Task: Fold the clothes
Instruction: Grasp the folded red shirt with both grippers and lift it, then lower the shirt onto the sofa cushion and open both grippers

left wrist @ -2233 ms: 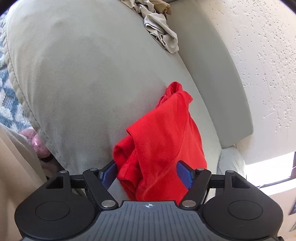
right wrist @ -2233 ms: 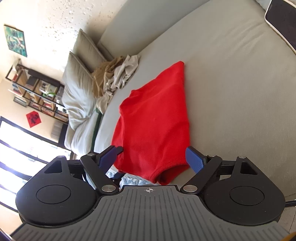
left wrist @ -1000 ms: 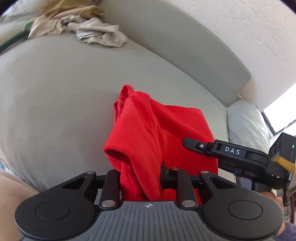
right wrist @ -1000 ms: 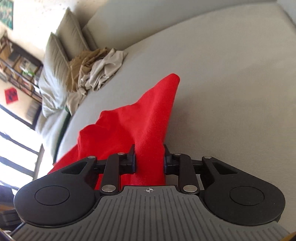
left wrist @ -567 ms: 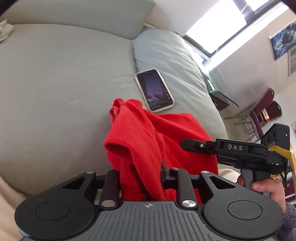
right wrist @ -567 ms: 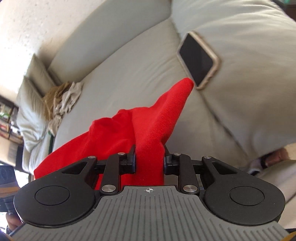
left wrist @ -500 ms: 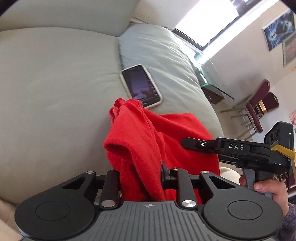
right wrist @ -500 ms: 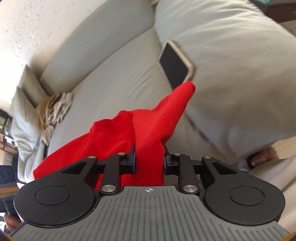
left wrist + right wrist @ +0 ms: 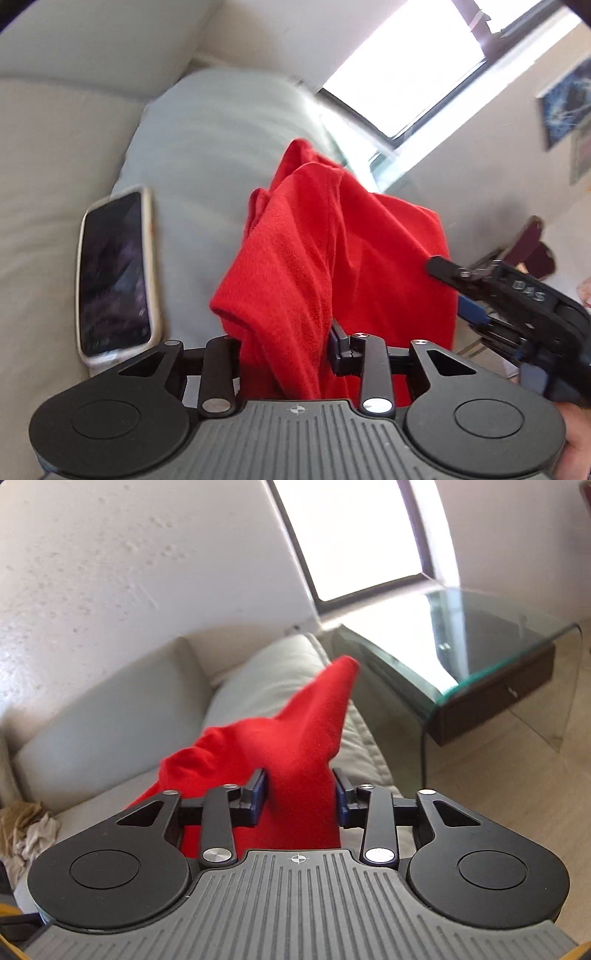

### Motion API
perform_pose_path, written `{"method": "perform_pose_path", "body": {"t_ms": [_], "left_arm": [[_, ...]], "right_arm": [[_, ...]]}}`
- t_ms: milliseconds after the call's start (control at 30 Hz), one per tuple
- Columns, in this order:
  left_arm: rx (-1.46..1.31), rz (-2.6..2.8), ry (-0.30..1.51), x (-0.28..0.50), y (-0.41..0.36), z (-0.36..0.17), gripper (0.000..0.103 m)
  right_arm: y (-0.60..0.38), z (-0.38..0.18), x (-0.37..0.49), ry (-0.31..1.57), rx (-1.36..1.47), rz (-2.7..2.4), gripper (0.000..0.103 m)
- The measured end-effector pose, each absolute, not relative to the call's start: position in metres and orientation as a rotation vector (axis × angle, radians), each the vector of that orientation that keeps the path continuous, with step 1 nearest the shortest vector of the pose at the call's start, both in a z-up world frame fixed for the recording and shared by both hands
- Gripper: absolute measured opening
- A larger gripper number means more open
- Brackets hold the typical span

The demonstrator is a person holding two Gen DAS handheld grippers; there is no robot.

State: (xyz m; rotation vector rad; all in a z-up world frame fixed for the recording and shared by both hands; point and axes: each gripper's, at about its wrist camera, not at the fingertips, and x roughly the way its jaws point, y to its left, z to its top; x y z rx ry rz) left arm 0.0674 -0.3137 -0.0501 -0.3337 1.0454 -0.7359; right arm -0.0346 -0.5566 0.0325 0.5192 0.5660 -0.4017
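Red garment [image 9: 332,258]: lifted above grey sofa [image 9: 44,192]; left gripper [image 9: 286,345] pinching one bunched edge; right gripper [image 9: 298,799] pinching another; phone [image 9: 114,273] lying on cushion beside.

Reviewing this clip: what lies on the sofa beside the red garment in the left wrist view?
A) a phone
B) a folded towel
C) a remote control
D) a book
A: a phone with a dark screen and pale case lies flat on the sofa, left of the red garment that the left gripper is clamping.
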Motion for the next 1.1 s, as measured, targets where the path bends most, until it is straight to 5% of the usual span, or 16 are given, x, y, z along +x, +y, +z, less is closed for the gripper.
{"method": "perform_pose_path", "body": {"t_ms": [67,300,367,433,500,567,700,967,1100], "left_arm": [[-0.323,-0.681,1.103,0.070,-0.312,-0.066,0.040],[-0.205,-0.685,0.968,0.043,-0.295,-0.044,0.047],[-0.159,-0.689,0.907,0.035,-0.298,-0.036,0.045],[-0.113,-0.693,0.845,0.027,-0.301,-0.029,0.030],[-0.068,-0.696,0.783,0.018,-0.304,-0.021,0.023],[-0.022,-0.699,0.720,0.010,-0.308,-0.014,0.014],[0.121,-0.680,0.725,0.011,-0.333,-0.025,0.013],[0.307,-0.689,0.878,0.001,-0.327,-0.032,0.018],[0.268,-0.706,0.896,-0.015,-0.305,-0.006,0.045]], "right_arm": [[-0.570,0.009,-0.034,0.652,0.580,-0.439,0.063],[-0.566,-0.012,-0.091,0.639,0.629,-0.473,0.064],[-0.553,-0.004,-0.112,0.582,0.631,-0.446,0.064],[-0.537,0.006,-0.122,0.543,0.591,-0.415,0.064],[-0.518,0.014,-0.122,0.517,0.519,-0.392,0.058],[-0.499,0.017,-0.117,0.516,0.431,-0.400,0.029],[-0.472,0.011,-0.098,0.589,0.325,-0.435,0.025],[-0.447,-0.021,-0.105,0.805,0.342,-0.529,0.027],[-0.439,0.004,-0.134,0.781,0.489,-0.521,0.051]]}}
